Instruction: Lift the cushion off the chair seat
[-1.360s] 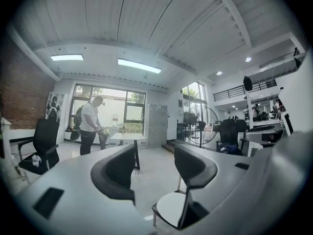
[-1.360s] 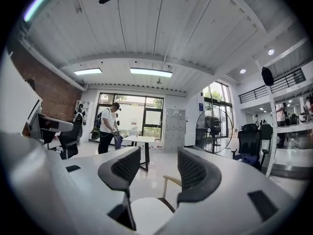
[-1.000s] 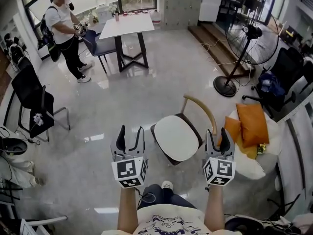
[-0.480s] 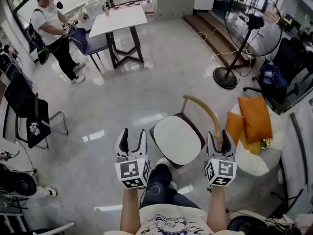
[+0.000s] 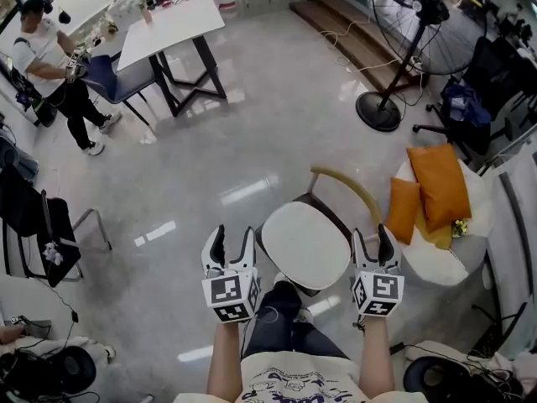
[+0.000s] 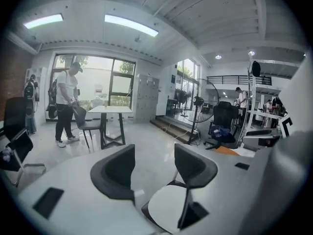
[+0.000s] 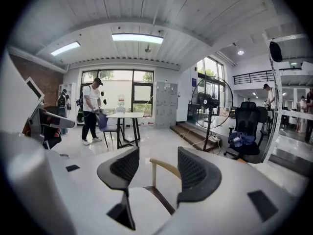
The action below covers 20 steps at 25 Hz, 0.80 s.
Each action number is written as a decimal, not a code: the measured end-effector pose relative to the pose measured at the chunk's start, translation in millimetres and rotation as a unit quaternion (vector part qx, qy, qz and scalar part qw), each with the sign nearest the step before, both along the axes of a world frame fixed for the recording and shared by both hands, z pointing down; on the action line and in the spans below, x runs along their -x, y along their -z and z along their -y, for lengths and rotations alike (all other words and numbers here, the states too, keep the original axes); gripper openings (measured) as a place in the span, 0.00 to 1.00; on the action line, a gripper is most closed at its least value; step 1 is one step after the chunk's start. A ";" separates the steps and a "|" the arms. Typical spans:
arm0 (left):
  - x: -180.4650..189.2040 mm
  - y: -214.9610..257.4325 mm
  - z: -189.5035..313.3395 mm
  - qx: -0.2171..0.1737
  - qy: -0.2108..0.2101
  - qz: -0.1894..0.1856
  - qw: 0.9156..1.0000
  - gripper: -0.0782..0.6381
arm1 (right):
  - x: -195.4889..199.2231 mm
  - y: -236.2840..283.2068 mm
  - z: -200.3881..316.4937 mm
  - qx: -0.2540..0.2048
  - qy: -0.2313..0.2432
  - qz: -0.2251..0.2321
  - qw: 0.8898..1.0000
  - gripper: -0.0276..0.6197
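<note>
Two hand-held grippers flank the chair [image 5: 346,185], one on each side of its seat, on bare forearms that reach forward roughly parallel. The left hand-held gripper [image 5: 232,242] points ahead beside the seat's left edge, its jaws spread apart with nothing between them. The right hand-held gripper [image 5: 372,240] is level with it at the seat's right edge, its jaws likewise apart and empty. The round white cushion [image 5: 306,244] lies flat on the seat between the two, and neither gripper view shows a jaw touching it. The curved wooden backrest [image 5: 348,188] rims the seat's far right side, close ahead of the right gripper. Orange pillows [image 5: 438,187] are stacked just right of that. The person's knee [image 5: 275,321] stands near the seat's front edge. Glossy floor [image 5: 168,217] lies open to the left.
</note>
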State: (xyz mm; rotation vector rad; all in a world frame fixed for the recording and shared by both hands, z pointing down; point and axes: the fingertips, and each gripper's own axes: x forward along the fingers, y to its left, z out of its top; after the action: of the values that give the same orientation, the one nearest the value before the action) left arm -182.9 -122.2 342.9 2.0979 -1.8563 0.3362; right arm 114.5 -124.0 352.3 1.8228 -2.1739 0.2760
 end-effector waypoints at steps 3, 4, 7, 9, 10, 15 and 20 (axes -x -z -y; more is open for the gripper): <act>8.1 -22.5 26.3 0.025 -0.013 -0.002 1.000 0.45 | 7.9 -19.7 22.0 0.022 -0.006 -0.011 1.000 0.45; 10.0 -32.9 32.4 0.033 -0.016 -0.005 0.999 0.45 | 9.3 -28.6 27.1 0.029 -0.009 -0.014 0.999 0.45; 8.2 -71.5 43.1 0.058 -0.030 -0.006 0.998 0.45 | 7.1 -63.0 34.8 0.053 -0.016 -0.022 0.998 0.45; 4.7 -96.2 50.4 0.076 -0.040 0.004 0.996 0.45 | 3.5 -85.6 40.4 0.071 -0.019 -0.028 0.997 0.45; 3.3 -107.5 54.7 0.085 -0.044 0.010 0.995 0.45 | 1.8 -95.9 43.9 0.080 -0.020 -0.030 0.996 0.45; -10.4 -164.8 72.9 0.133 -0.065 0.013 0.989 0.45 | -9.8 -146.6 59.8 0.125 -0.030 -0.026 0.991 0.45; -19.1 -224.8 81.8 0.179 -0.082 0.014 0.980 0.45 | -10.1 -202.7 68.1 0.165 -0.027 -0.023 0.986 0.45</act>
State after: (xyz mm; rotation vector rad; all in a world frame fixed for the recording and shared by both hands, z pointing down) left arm -163.8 -203.9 567.6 2.0031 -1.5039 0.6862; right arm 124.7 -192.1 555.0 1.6840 -1.9143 0.5636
